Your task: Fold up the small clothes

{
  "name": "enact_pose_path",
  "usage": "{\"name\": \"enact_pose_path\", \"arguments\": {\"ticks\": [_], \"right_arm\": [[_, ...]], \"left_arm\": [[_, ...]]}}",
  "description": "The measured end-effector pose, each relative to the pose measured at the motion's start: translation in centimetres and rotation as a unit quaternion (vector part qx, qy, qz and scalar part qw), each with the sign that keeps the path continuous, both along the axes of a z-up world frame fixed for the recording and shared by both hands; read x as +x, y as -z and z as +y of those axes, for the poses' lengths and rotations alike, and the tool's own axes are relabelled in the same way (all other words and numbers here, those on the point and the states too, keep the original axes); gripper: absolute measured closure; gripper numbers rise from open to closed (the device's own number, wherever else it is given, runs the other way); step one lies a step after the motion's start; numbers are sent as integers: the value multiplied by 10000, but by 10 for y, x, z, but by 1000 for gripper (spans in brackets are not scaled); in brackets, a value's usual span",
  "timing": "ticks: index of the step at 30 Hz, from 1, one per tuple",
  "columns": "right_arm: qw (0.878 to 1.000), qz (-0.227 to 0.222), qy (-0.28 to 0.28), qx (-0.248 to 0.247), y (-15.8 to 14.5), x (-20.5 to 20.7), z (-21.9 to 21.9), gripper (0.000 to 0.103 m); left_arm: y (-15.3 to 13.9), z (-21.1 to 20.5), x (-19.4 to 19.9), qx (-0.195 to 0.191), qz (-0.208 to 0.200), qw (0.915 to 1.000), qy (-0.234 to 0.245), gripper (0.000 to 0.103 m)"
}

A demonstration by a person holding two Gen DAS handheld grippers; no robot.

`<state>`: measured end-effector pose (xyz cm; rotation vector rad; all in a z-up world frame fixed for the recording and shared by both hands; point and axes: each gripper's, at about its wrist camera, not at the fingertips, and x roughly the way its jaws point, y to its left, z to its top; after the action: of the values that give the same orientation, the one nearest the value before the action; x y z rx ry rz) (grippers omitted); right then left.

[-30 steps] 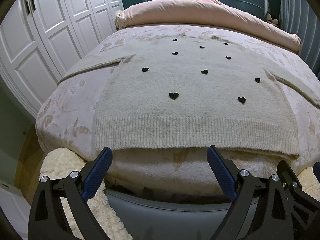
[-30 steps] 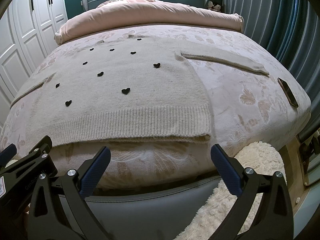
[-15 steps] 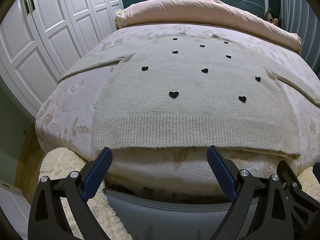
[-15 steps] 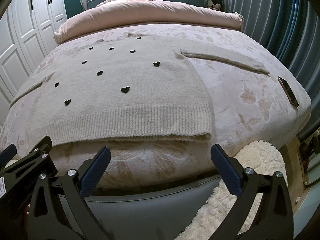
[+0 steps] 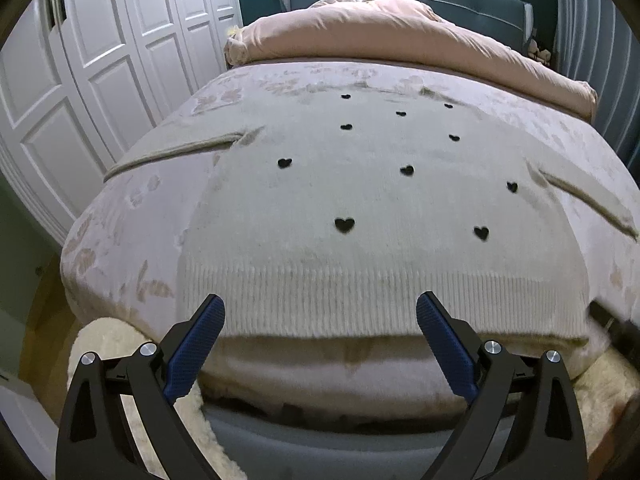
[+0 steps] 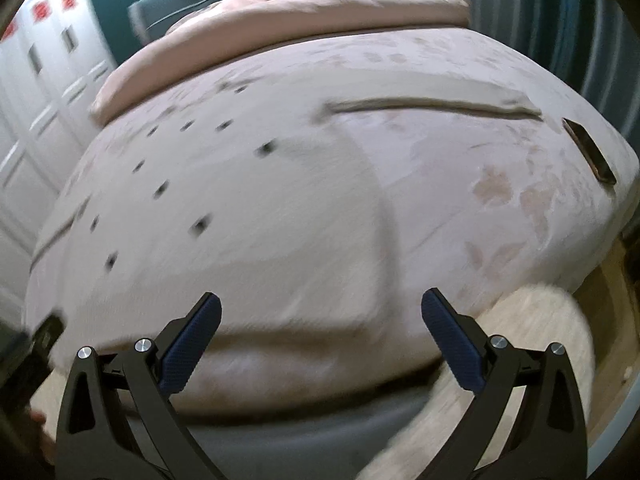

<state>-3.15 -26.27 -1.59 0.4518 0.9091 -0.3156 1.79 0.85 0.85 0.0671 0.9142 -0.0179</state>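
Observation:
A beige knit sweater (image 5: 372, 200) with small black hearts lies flat on the bed, sleeves spread to both sides, ribbed hem (image 5: 376, 300) at the near edge. It also shows, blurred, in the right wrist view (image 6: 248, 216). My left gripper (image 5: 320, 316) is open and empty, just in front of the hem's left half. My right gripper (image 6: 320, 316) is open and empty, just in front of the sweater's lower right corner. The right sleeve (image 6: 436, 102) lies stretched toward the bed's right side.
The bed (image 5: 132, 248) has a floral cover and a pink duvet (image 5: 400, 40) at the head. A dark phone (image 6: 588, 152) lies near the right edge. White wardrobe doors (image 5: 88, 60) stand left. A fluffy cream rug (image 5: 104, 344) lies on the floor.
Both grippers have moved forward toward the hem, which now sits closer to the fingertips. The right wrist view has tilted and is motion-blurred. Both stay open.

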Motion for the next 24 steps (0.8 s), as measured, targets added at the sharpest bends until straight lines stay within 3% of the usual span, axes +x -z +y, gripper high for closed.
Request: {"name": "enact_pose_path", "arguments": {"ticks": [2,6,10,13,19,21,22,23,24], "right_arm": [[9995,121,280,55,-1,14,-43,5],[9920,-116,1153,491,5,34,-143,5],[9793,-438,1928,436,9,59,-236,6],[9703,-294,2367,398,18,86,-295,9],[9438,-250,3181,857,42,118,-370,8],[9405,-296,3314,691,44,120,-380,10],[9409,-331,3307,646,42,128,-382,16],[9431,-368,3236,668,40,138,-383,45],[9447,-270,3172,790,39,151,-383,64]], "left_arm": [[-2,3,9,-5,-16,10000,-83,8],[5,6,31,-48,135,9998,-116,8],[14,3,54,-8,243,9996,-154,8],[23,-1,76,26,362,9991,-226,8],[38,-6,113,127,489,9982,-338,8],[42,-4,125,95,515,9978,-409,8],[44,-2,129,77,522,9977,-428,8],[45,-1,134,67,523,9976,-447,8],[46,0,138,61,517,9976,-459,8]]}}
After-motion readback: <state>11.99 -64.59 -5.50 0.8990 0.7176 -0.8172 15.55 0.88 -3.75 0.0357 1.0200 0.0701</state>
